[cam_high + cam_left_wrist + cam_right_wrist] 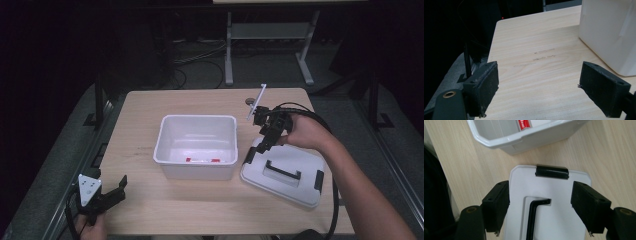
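Sitting mid-table, the white bin (197, 145) holds a red-and-white item (202, 160); its lid (285, 175) lies beside, under the right gripper's (263, 142) released jaws; the left gripper's (114, 192) jaws released too.

On the light wooden worktop (150, 210) an open white plastic bin (196, 145) stands near the middle. Just to its right lies a flat white plastic lid with a black handle (283, 173), with the right gripper (267, 136) above its far left corner. The left gripper (112, 192) hangs over the near left corner, well apart from the bin.
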`<action>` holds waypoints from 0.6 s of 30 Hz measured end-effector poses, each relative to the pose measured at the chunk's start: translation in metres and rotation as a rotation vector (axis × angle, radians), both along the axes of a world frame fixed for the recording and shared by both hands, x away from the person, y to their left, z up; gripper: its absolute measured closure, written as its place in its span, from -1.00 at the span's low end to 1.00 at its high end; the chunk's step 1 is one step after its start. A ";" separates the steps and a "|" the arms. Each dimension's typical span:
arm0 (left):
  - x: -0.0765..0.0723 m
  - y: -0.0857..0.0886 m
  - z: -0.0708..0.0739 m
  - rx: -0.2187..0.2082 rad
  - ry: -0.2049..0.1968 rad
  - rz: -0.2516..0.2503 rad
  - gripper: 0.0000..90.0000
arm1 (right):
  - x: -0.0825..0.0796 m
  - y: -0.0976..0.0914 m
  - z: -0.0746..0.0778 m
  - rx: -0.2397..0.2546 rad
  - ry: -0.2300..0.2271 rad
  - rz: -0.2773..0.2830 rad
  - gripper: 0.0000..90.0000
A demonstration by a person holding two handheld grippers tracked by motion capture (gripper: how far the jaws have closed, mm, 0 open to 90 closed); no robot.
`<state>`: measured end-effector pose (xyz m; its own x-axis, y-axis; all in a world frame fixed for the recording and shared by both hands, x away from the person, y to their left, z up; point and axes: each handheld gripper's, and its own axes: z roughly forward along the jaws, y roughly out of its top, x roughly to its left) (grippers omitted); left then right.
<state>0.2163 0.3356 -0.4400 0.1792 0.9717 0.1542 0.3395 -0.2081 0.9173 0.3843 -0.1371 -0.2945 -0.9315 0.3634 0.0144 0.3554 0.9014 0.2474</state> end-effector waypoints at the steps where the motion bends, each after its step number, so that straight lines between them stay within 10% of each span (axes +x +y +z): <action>1: 0.000 0.000 0.000 0.000 0.000 0.000 -0.67 | 0.000 -0.002 0.000 0.000 0.002 -0.005 -0.32; 18: 0.000 0.000 0.000 0.002 0.000 0.001 -0.67 | -0.006 -0.034 -0.018 0.006 0.015 -0.060 -0.35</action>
<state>0.2166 0.3355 -0.4401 0.1780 0.9715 0.1563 0.3399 -0.2098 0.9167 0.3782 -0.1715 -0.3128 -0.9078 0.4182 0.0308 0.4123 0.8770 0.2467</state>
